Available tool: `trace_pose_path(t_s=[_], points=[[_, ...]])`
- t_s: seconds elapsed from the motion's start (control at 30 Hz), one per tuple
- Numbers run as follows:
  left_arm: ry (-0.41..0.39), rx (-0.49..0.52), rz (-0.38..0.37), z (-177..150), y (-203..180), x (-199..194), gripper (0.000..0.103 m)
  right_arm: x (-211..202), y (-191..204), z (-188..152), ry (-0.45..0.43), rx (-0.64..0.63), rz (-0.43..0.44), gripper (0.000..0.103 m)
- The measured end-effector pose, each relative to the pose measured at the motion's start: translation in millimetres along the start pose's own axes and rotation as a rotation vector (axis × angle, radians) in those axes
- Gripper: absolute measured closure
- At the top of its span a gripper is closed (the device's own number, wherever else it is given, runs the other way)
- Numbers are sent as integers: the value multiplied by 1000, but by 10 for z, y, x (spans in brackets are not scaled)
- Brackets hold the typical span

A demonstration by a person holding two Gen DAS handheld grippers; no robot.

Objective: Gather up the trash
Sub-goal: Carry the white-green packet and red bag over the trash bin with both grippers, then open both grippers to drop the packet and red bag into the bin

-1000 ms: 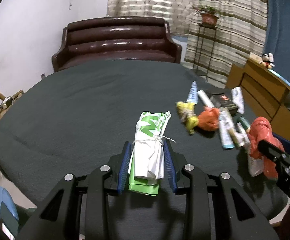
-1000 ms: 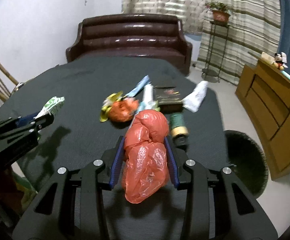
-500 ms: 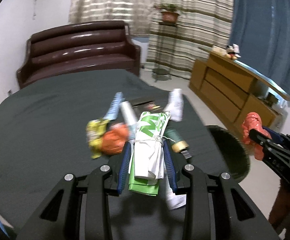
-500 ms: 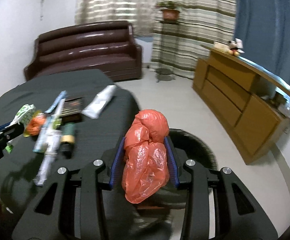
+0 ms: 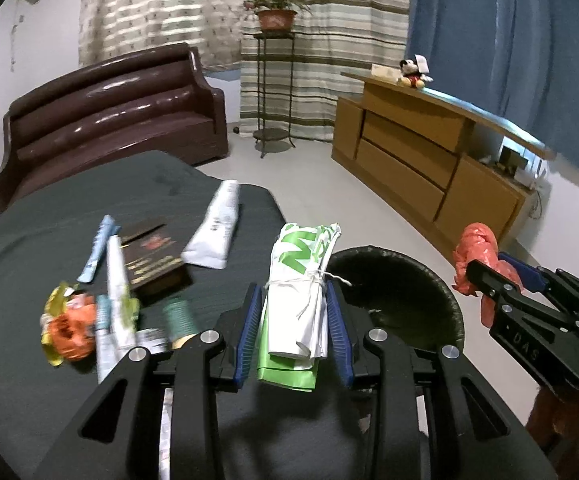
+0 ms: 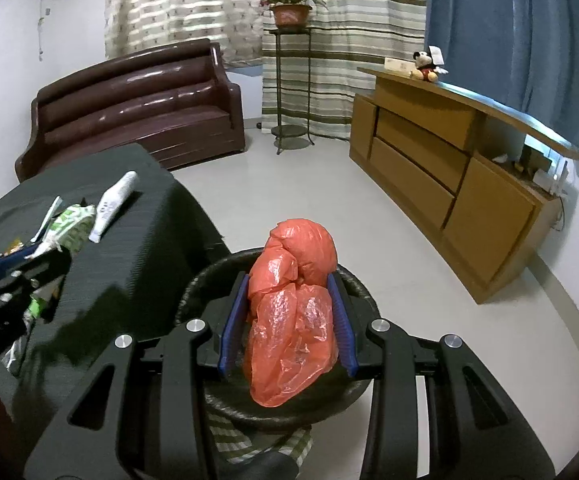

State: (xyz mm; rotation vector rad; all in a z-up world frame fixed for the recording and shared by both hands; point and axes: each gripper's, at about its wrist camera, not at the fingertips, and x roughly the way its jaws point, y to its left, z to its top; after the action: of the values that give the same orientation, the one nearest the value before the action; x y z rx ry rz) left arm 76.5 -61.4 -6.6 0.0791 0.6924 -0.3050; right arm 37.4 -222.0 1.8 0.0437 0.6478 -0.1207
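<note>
While the left claw (image 5: 294, 322) pinches a string-tied green-and-white bag bundle (image 5: 303, 292), the right claw (image 6: 289, 320) pinches a crumpled red plastic bag (image 6: 293, 312) above the dark bin (image 6: 197, 284).

Brown sofa (image 5: 105, 120) against wall, potted plant (image 5: 276, 12) on metal stand (image 5: 274, 92), wooden sideboard (image 5: 429, 160) with plush toy (image 5: 413, 70), striped curtains (image 5: 321, 40).

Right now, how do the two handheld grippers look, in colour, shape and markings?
Both the left gripper and right gripper are matte black frames with triangular cut-outs, silver round bolts and blue ribbed finger pads. The right one shows embossed letters on its side.
</note>
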Motion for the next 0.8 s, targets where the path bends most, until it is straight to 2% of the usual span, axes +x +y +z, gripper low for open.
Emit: trace_pose_path(t_s=[0.23, 0.67, 0.73, 0.77, 0.8], points=[[22, 21, 7, 36, -274, 221, 69, 142, -192, 12, 15, 20, 2, 65], [73, 41, 44, 77, -472, 551, 69, 458, -374, 71, 49, 48, 17, 64], [75, 43, 50, 90, -485, 567, 68, 507, -389, 75, 55, 47, 25, 62], [71, 40, 52, 100, -481, 568, 62, 519, -389, 80, 53, 49, 21, 61], [70, 37, 53, 97, -477, 567, 56, 532, -400, 82, 51, 54, 13, 54]])
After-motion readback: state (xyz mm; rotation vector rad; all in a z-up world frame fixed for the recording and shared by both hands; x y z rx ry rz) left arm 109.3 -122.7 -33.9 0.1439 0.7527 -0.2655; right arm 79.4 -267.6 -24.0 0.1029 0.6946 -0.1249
